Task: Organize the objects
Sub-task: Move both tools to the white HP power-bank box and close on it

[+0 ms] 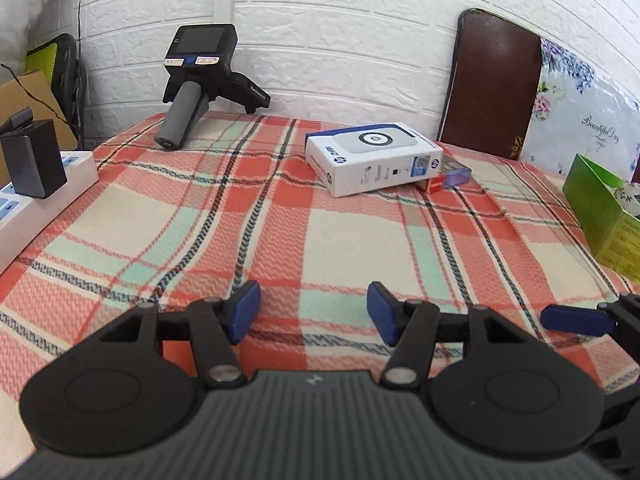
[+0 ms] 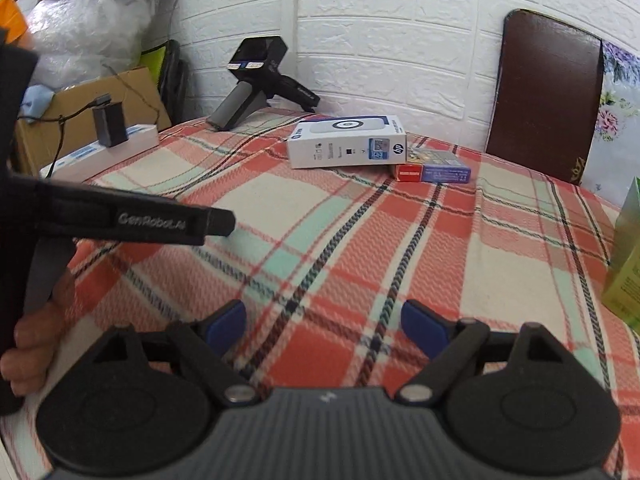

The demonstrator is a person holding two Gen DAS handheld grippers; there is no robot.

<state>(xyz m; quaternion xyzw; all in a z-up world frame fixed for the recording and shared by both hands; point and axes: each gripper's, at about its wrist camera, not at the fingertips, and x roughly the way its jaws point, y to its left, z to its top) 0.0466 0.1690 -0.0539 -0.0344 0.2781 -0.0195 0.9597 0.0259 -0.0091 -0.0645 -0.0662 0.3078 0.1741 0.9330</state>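
A white box point(image 1: 374, 158) point(image 2: 348, 142) with a round emblem lies on the plaid tablecloth point(image 1: 280, 220) toward the back. A small red and blue box point(image 1: 448, 178) point(image 2: 436, 170) lies against its right end. A green carton point(image 1: 600, 208) point(image 2: 626, 256) stands at the right edge. My left gripper point(image 1: 314, 308) hovers over the cloth's near part, open, with nothing between its blue pads. My right gripper point(image 2: 324, 326) is open wider and is also empty. Both are well short of the boxes. In the right wrist view the left gripper's body point(image 2: 160, 224) shows at the left, held by a hand point(image 2: 32, 340).
A spare black handheld gripper point(image 1: 200, 80) point(image 2: 256, 80) rests at the table's back left by the white brick wall. A white power strip point(image 1: 40, 196) point(image 2: 104, 144) with a black adapter lies along the left edge. A brown chair back point(image 1: 492, 84) stands behind the table; cardboard boxes point(image 2: 100, 92) sit at the left.
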